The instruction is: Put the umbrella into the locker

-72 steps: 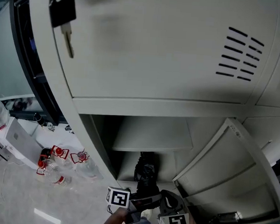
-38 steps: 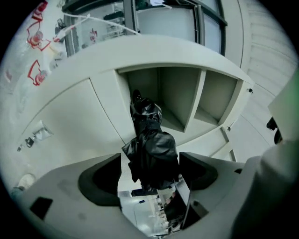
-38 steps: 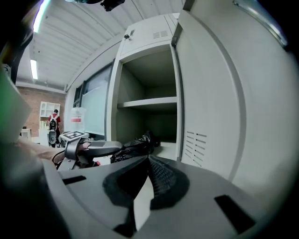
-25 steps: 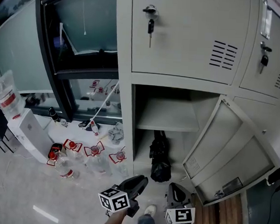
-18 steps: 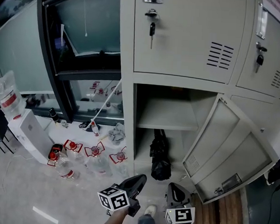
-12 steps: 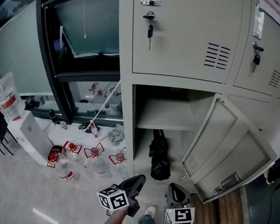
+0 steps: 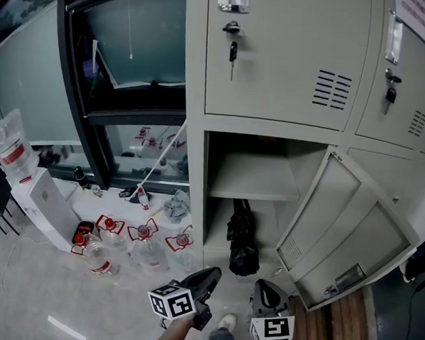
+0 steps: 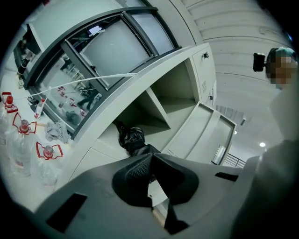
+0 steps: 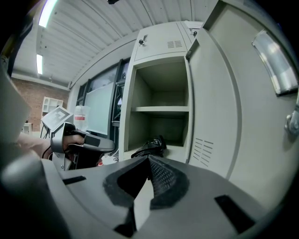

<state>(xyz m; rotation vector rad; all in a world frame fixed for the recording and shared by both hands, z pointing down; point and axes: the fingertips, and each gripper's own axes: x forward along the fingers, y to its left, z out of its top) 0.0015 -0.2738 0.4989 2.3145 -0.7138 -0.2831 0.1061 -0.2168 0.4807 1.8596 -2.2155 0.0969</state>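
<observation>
The folded black umbrella (image 7: 242, 239) is lying inside the open locker (image 7: 191, 193), ahead of and well apart from both claws. The left claw (image 8: 150, 158) and right claw (image 9: 148, 161) are pointing toward it, each pressed together on nothing. It is probably light, with soft, slippery fabric over a stiff shaft, so mid-bundle is looking like the best place to grip.

Left gripper (image 7: 212, 275), right gripper (image 7: 262, 289) held low, side by side — jaws of both closed, nothing between.

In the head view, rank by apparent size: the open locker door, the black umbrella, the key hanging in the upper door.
1. Open locker door, largest by far.
2. Black umbrella, under the shelf.
3. Hanging key, smallest.
The gaps are too wide for camera nearness to matter.
</observation>
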